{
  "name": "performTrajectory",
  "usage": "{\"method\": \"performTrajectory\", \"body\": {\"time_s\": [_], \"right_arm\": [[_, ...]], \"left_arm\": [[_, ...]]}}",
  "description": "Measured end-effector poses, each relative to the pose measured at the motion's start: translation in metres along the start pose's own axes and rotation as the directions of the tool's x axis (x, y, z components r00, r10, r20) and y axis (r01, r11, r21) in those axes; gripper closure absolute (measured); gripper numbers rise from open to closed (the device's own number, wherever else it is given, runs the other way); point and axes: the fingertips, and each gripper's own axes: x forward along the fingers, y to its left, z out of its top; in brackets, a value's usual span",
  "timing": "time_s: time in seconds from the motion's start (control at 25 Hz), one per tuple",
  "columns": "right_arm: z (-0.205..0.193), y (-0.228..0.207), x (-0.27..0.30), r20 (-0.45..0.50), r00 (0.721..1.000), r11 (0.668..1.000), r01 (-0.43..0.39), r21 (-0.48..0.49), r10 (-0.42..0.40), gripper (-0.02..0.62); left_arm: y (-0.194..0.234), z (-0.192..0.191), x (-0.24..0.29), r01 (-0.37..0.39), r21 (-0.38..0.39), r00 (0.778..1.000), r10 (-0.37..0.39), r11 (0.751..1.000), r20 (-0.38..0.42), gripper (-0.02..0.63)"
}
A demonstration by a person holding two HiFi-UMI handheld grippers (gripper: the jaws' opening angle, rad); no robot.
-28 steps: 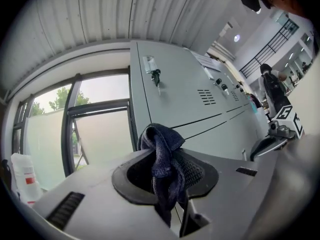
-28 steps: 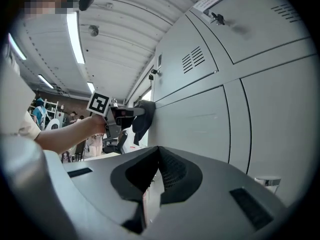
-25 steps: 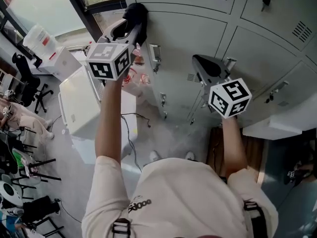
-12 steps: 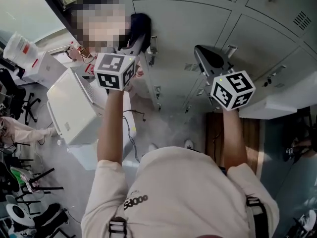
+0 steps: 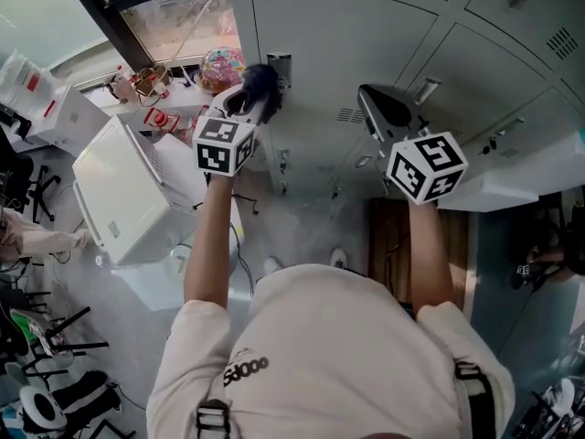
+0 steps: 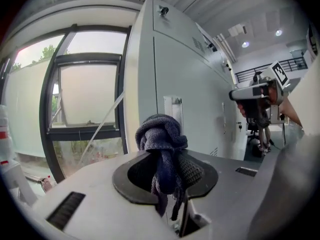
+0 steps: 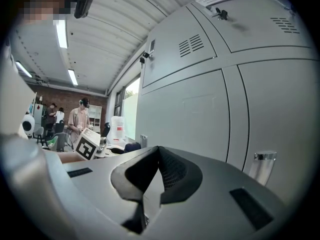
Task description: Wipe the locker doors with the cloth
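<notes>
A bunched dark blue cloth (image 5: 259, 82) is pinched in my left gripper (image 5: 254, 97), which holds it at the left edge of a grey locker door (image 5: 347, 44), just beside the door's metal handle (image 5: 280, 64). In the left gripper view the cloth (image 6: 161, 144) bulges out of the jaws, with the door (image 6: 195, 94) and handle (image 6: 173, 107) right behind it; whether it touches the door I cannot tell. My right gripper (image 5: 370, 101) hovers in front of the neighbouring door, shut on nothing. Its jaws (image 7: 159, 153) meet, close to a door (image 7: 200, 119).
More locker doors (image 5: 494, 71) run to the right, with a handle (image 7: 263, 160) close to my right gripper. White boxes (image 5: 119, 190) stand on the floor at left under a window (image 5: 174, 16). Chairs (image 5: 37, 337) crowd the far left. People (image 7: 80, 116) stand far behind.
My left gripper has carried the cloth down the door's left edge, from above the handle to beside it. The right gripper has stayed about where it was.
</notes>
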Motion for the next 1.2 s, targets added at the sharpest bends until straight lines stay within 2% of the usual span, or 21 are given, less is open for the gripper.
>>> {"method": "performTrajectory", "body": {"time_s": [0.36,0.6,0.76,1.0,1.2], "right_arm": [[-0.022,-0.003,-0.006,-0.045,0.999,1.0,0.014,0.02,-0.013,0.586],[-0.036,-0.005,-0.015,-0.07,0.998,1.0,0.012,0.019,-0.011,0.586],[-0.041,-0.02,-0.027,-0.074,0.997,0.999,0.039,0.019,-0.037,0.586],[-0.057,-0.051,-0.053,-0.096,0.991,0.995,0.094,0.026,-0.091,0.586],[-0.063,-0.077,-0.077,-0.097,0.986,0.99,0.138,0.03,-0.134,0.586]], "left_arm": [[-0.009,-0.085,0.02,-0.003,-0.093,0.991,-0.01,0.996,-0.132,0.502],[-0.036,-0.126,0.039,0.033,-0.14,0.975,-0.062,0.99,-0.213,0.502],[-0.064,-0.118,0.058,0.069,-0.14,0.977,-0.095,0.988,-0.189,0.502],[-0.101,-0.103,0.081,0.063,-0.179,0.987,-0.088,0.982,-0.137,0.502],[-0.154,-0.091,0.111,0.141,-0.104,0.981,-0.153,0.985,-0.118,0.502]]}}
